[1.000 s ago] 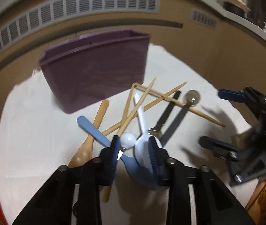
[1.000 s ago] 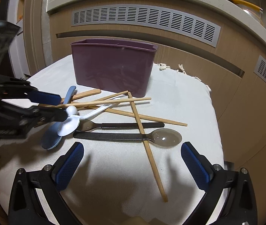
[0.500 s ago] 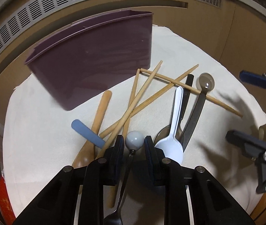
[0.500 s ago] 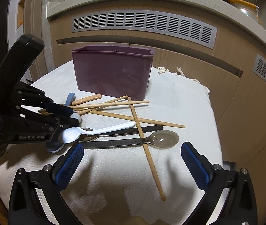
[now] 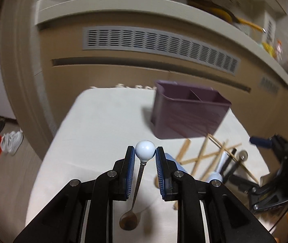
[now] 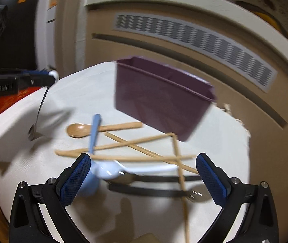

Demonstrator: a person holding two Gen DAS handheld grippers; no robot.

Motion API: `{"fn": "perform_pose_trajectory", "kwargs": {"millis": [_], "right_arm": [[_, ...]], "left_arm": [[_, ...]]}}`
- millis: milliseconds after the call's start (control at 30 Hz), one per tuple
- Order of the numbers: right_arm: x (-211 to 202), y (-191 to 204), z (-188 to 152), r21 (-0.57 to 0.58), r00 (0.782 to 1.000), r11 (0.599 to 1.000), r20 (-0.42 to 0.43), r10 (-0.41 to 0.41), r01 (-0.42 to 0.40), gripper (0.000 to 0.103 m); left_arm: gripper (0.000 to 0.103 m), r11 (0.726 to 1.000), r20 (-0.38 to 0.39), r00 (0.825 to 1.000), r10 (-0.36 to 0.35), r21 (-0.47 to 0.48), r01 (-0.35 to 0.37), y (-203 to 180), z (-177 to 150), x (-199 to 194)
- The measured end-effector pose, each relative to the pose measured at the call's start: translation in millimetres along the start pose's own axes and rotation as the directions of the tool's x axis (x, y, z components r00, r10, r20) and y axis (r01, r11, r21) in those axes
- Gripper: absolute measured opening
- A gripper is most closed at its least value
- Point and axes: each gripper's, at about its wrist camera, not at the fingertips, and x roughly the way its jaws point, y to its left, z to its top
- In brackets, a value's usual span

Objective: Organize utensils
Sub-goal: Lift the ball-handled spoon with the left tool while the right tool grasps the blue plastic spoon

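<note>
Left wrist view: left gripper (image 5: 145, 154) pinching the white ball end of a small ball-topped spoon (image 5: 145, 153), thin metal stem hanging down, bowl dangling above the cream cloth (image 5: 95, 141). Changed since a second ago: jaws narrowed onto the ball, spoon lifted clear of the pile, gripper carried off to the left side of the cloth. Purple divided holder (image 5: 188, 115) far right of the held spoon, upright, both compartments apparently bare. Right wrist view: right gripper (image 6: 144, 180) spread wide, holding nothing, hovering over the near part of the pile. Remaining on the cloth: wooden spoon (image 6: 79, 130), pale blue spoon (image 6: 94, 133) crossing it, white plastic spoon (image 6: 111, 171), crossed chopsticks (image 6: 144, 147), two dark-handled utensils (image 6: 154, 191) nearest, too blurred to sort further. Significance, judged: first item secured, none yet stowed; next move a carry rightward to the holder and a bowl-down drop into one compartment. Risk, judged: round ball liable to swivel or slip between the pads.
</note>
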Motion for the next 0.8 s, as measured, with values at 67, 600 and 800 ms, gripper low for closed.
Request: {"fn": "perform_pose_trajectory", "kwargs": {"millis": [67,600,800], "right_arm": [[8.0,6.4,7.8,-0.004,0.998,0.998,-0.022,0.057,-0.057,0.093],[96.1,48.5,36.6,0.087,0.946,0.973,-0.228,0.229,-0.214,0.022],[70.5,57.3,30.8,0.044,0.946,0.971,-0.219,0.240,-0.236,0.011]], "left_arm": [[0.022,1.000,0.011,1.000,0.004,-0.020,-0.004,12.0,-0.5,-1.3],[0.022,0.995,0.018,0.996,-0.088,-0.053,0.089,30.9,-13.5,-0.1],[0.021,0.994,0.036,0.994,-0.101,-0.035,0.103,18.3,-8.7,-14.4]]}}
